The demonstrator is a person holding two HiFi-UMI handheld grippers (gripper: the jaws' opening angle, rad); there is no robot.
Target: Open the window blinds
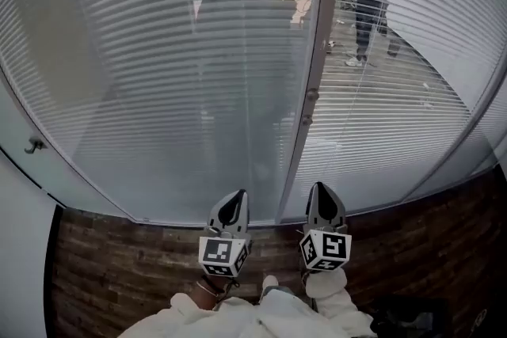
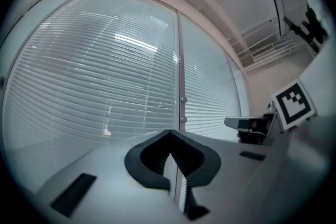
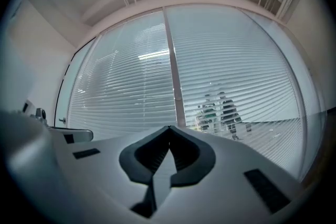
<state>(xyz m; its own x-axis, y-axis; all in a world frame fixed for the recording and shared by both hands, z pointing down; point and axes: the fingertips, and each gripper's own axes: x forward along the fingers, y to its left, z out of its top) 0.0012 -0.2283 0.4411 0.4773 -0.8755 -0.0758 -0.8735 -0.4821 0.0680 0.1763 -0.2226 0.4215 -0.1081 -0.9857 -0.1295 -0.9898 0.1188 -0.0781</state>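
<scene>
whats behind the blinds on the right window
Through the slats of the right blinds, people can be seen standing on the far side. The slats cover much of the view, so anything further out cannot be made out.

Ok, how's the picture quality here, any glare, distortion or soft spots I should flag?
Head view: heavy fisheye bows the blinds into arcs, and the light is dim and flat. Left gripper view: a ceiling-light reflection streaks the glass, and the corners are black. Right gripper view: a similar glare streak; the people outside are still readable through the slats.
</scene>
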